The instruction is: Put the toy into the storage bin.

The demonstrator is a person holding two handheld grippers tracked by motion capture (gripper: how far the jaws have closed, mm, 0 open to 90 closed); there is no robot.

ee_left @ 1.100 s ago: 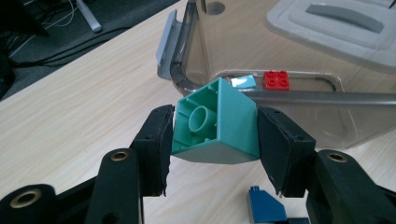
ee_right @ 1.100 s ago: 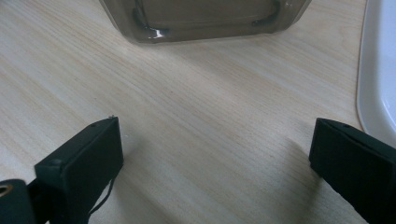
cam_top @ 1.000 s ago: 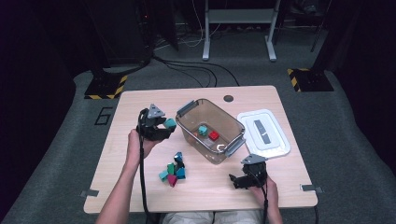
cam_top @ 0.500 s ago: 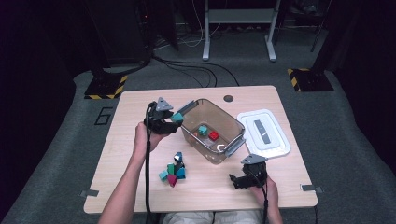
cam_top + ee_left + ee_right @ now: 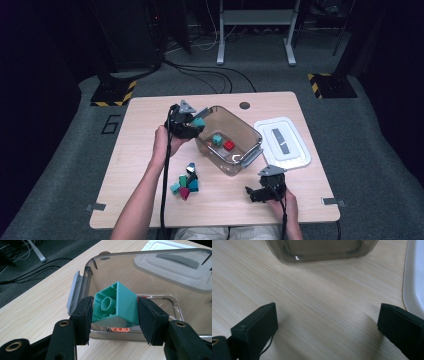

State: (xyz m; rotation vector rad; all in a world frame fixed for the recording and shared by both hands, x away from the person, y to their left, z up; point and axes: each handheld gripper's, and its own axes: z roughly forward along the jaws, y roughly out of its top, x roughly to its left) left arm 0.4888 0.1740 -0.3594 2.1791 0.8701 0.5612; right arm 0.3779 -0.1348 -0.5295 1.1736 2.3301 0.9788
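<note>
My left gripper point(image 5: 196, 121) is shut on a teal brick point(image 5: 115, 305), hollow underside facing the camera, and holds it at the near-left rim of the clear plastic bin point(image 5: 239, 161). In the high view that teal brick point(image 5: 199, 122) sits just over the bin's left corner. Inside the bin lie a teal brick point(image 5: 217, 139) and a red brick point(image 5: 229, 145). A small heap of loose bricks point(image 5: 185, 184) lies on the table in front of the bin. My right gripper point(image 5: 251, 194) rests low near the table's front edge, its jaws open wide over bare wood point(image 5: 324, 315).
The bin's white lid point(image 5: 281, 142) lies flat to the right of the bin, and its edge point(image 5: 414, 277) shows beside my right gripper. A round dark grommet point(image 5: 244, 105) sits at the table's back. The bin wall point(image 5: 319, 250) stands just ahead of the right gripper.
My left gripper has carried the teal brick to the right, from over the table to the bin's left rim. The right gripper has stayed put.
</note>
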